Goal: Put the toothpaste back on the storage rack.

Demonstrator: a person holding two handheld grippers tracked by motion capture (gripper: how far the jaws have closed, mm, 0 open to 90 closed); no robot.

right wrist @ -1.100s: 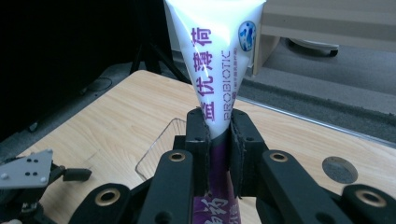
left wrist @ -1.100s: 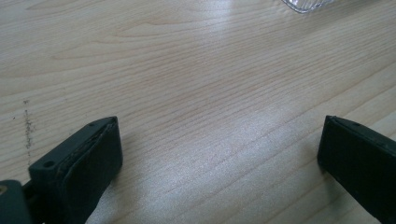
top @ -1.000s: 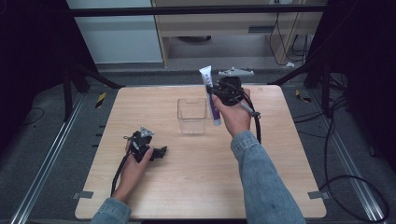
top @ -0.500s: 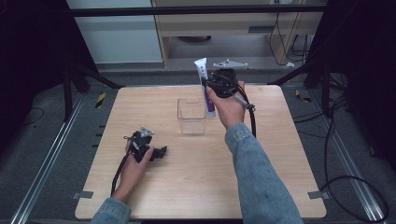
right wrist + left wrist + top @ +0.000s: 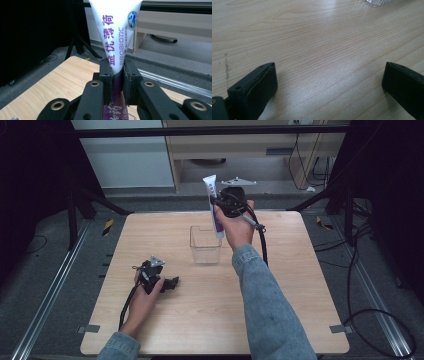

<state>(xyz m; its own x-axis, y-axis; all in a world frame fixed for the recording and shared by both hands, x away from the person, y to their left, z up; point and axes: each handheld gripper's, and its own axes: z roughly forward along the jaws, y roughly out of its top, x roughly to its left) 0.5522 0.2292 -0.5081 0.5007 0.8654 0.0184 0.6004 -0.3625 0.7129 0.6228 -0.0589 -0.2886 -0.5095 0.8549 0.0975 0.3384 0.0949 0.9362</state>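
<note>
On table point(image 5: 300, 285), one tube point(image 5: 214, 206), one container point(image 5: 205, 245)

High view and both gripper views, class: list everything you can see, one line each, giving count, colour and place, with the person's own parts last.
Table: one, light wood, centre of the high view.
Container: one, clear plastic, mid-table, empty.
Tube: one, white and purple, held upright above the container's right side.
Cabinet: one, beige, beyond the table.
Left tongs: one, black, open, resting on the table's left part.
Right tongs: one, black, shut on the tube.
Sleeve: one, blue denim, right arm.
</note>
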